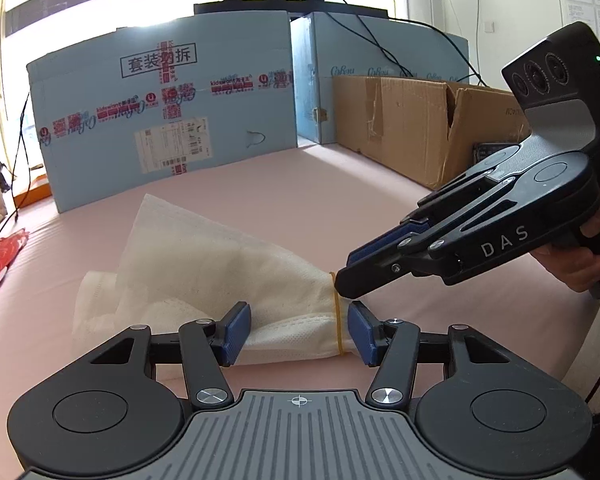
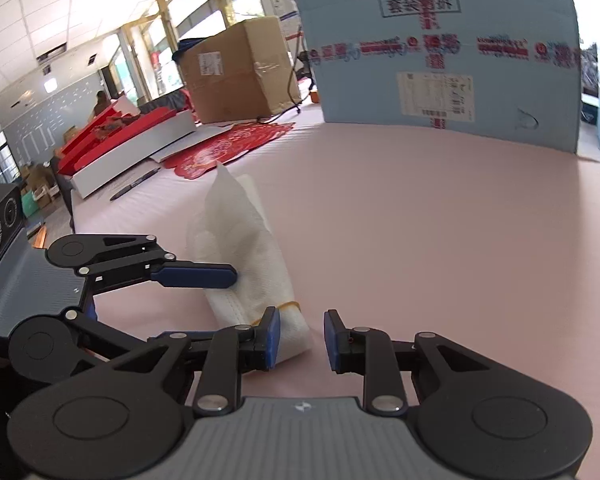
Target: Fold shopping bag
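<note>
A white non-woven shopping bag (image 1: pixel 204 280) lies rolled into a bundle on the pink table, held by a yellow rubber band (image 1: pixel 337 312) near its right end. It also shows in the right wrist view (image 2: pixel 244 248), with the band (image 2: pixel 288 305) near its close end. My left gripper (image 1: pixel 298 334) is open, its blue pads on either side of the banded end. My right gripper (image 2: pixel 300 338) is open and empty, its tips just above the band; in the left wrist view it (image 1: pixel 350 276) comes in from the right.
A light blue printed carton (image 1: pixel 164 120) and a brown cardboard box (image 1: pixel 416 128) stand at the back of the pink table (image 1: pixel 320 208). Red paper cutouts (image 2: pixel 224 148), a pen (image 2: pixel 134 188) and red and white trays (image 2: pixel 132 136) lie to the left.
</note>
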Motion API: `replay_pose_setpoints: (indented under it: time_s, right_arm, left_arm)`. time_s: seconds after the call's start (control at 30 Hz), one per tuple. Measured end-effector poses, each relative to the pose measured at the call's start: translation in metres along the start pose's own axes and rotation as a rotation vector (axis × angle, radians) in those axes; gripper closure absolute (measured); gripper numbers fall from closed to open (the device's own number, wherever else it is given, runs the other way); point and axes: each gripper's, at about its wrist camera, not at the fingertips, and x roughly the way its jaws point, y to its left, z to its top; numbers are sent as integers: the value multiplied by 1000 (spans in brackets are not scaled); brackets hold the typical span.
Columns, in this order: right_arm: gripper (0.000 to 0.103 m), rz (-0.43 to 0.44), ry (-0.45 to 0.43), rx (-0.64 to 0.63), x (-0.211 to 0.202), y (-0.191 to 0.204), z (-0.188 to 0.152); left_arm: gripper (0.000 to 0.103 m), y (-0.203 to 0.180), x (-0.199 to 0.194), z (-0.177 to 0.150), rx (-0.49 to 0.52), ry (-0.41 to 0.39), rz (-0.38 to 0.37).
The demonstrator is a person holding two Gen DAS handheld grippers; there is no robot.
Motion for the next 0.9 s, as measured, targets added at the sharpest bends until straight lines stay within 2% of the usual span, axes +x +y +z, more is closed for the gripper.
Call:
replay_pose_setpoints:
  time_s: [0.07,0.17,0.23,0.33,0.4,0.53,0.63,0.67,0.73,0.77,0.83,0.9]
  right_arm:
    - [77,-10,12,-34,4,3,-2]
    - [77,28,16,-22,5,2,-6]
    - [75,48,9,-11,5,0,-8]
    - [75,73,4,33,9,-6,-10]
    - [72,85,0,81,9,-14,-12]
    - [68,40,-11,40,4,-11,-12]
    - [67,-18,-12,-15,2,-3,-12]
    - [67,-31,-10,-26,3,-2,-12]
    - [68,-22,-4,8,6,-5,-12]
    - [68,-11,-2,26,6,-7,-13]
    - [67,2,-7,37,6,-9,-16]
    - [67,6,-9,40,5,-9,-17]
  left_arm:
    - [49,-9,3,2,78,19,100]
    - [49,-38,7,9,270,46,222]
    - [53,-53,9,10,370,55,265]
    - [52,-65,13,8,468,68,313]
    - [52,-73,14,8,536,84,331]
    - [52,-65,10,16,501,120,259]
    - [51,-65,15,20,520,138,244]
    - [50,-67,18,20,537,146,253]
    - [31,-76,26,20,613,154,333]
    - [27,-76,28,20,623,149,360]
    - [26,-70,31,21,615,140,392]
    - [27,-64,36,17,629,121,459]
